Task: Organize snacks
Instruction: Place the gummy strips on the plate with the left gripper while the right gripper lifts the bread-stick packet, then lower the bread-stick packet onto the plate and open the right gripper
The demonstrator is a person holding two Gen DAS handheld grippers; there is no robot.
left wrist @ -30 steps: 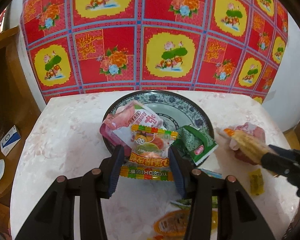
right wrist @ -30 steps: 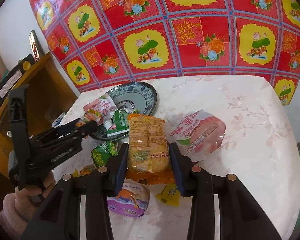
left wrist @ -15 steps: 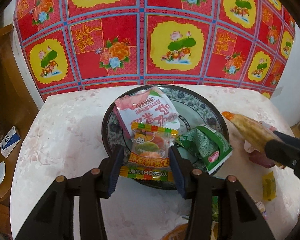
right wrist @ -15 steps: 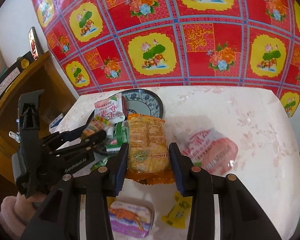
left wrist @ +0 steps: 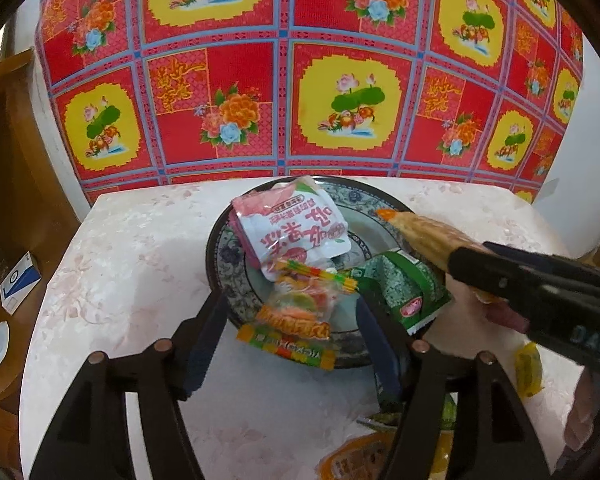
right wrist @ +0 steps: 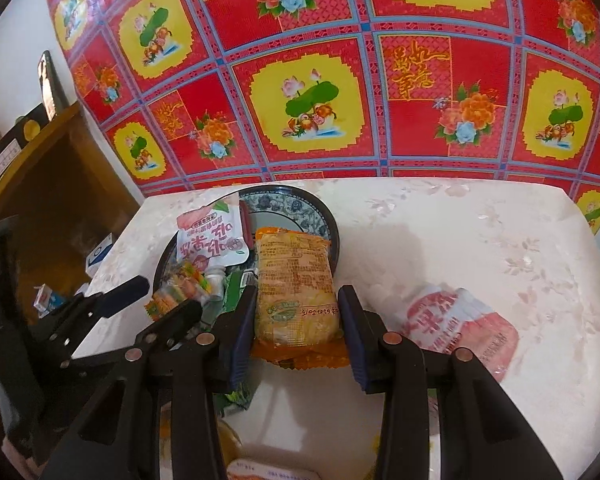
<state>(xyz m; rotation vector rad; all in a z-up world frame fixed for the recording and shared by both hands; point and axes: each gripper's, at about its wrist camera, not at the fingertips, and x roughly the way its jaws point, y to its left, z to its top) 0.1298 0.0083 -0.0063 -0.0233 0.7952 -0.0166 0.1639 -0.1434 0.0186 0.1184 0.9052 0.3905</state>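
On the counter [left wrist: 140, 264] the plate [left wrist: 220, 256] already carries a white pouch, a green packet and the striped candy bag [left wrist: 296, 312], which lies between the opening jaws of the left gripper [left wrist: 288, 328], its pads now clear of it. The right gripper [right wrist: 298, 316] is the one nearer to delivering: its jaws are clamped on the sides of the orange snack pack [right wrist: 296, 284]. That pack's long axis runs straight ahead toward the plate's near rim, so the plate lies forward and slightly left of it.

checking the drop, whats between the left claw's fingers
The colourful gummy packet, lying on the plate's near rim; the left claw is opening off it, left wrist view.
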